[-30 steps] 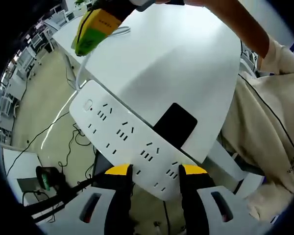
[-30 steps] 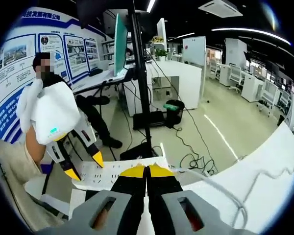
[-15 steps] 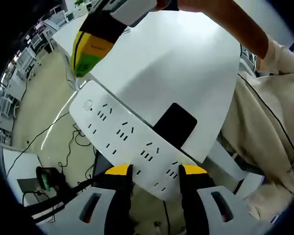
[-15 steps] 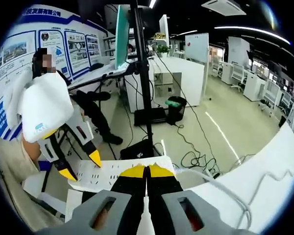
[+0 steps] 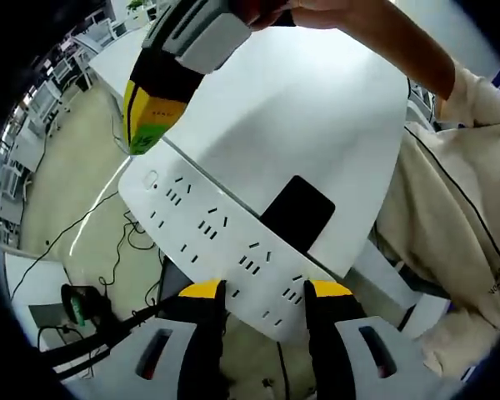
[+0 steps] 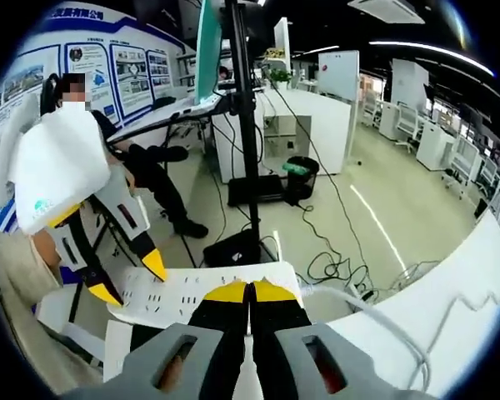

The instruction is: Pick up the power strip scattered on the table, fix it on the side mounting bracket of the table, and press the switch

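A long white power strip point(image 5: 221, 237) lies along the side edge of the white table point(image 5: 300, 100), over a black bracket point(image 5: 298, 212). My left gripper point(image 5: 265, 292) is shut on the strip's near end, one yellow-tipped jaw on each long side. My right gripper point(image 5: 146, 137) reaches in from the top with jaws shut, its tip just above the strip's switch point(image 5: 151, 177); whether they touch is unclear. In the right gripper view, my right gripper point(image 6: 250, 292) hangs shut over the power strip point(image 6: 200, 287), and the left gripper point(image 6: 129, 279) grips its far end. A white cable point(image 6: 358, 304) leaves the strip.
A person's beige sleeve point(image 5: 458, 217) fills the right side. Beyond the table edge the floor holds loose cables point(image 6: 337, 267), a black stand pole point(image 6: 242, 125) and a black bin point(image 6: 300, 179). A seated person point(image 6: 146, 162) is at the left.
My right gripper has come down along the table toward the switch end of the strip. The left gripper and the strip have stayed still.
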